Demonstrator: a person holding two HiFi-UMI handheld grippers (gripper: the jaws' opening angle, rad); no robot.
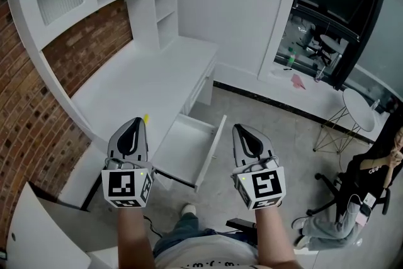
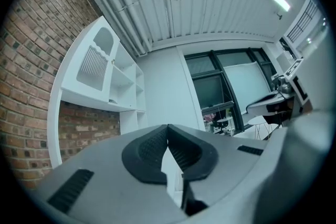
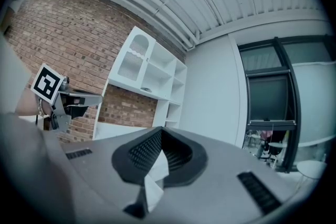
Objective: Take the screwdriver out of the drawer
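Head view, drawer: the white drawer (image 1: 186, 149) stands pulled out from the desk (image 1: 145, 82), between the two grippers; its floor looks bare, with no tool in sight.
Head view, screwdriver: I cannot pick it out for sure. A small yellow thing (image 1: 146, 117) lies on the near edge of the desk, just beside the tip of the left gripper (image 1: 136, 120); it may be the handle, but it is too small to tell.
Head view, right gripper (image 1: 238, 128): held to the right of the drawer, over the floor, touching nothing.
Left gripper view: the jaws of the left gripper (image 2: 168, 126) meet at the tip with nothing between them; it faces the shelves (image 2: 113, 78) and the far windows.
Right gripper view: the right gripper (image 3: 160, 130) is pressed together and empty too, facing the shelves (image 3: 149, 73) and the brick wall (image 3: 79, 34).
Step in hand: likely the end, with both grippers clear of the drawer.
Next move: confirm what the yellow thing is; if the tool remains inside, spread one gripper and reach in.
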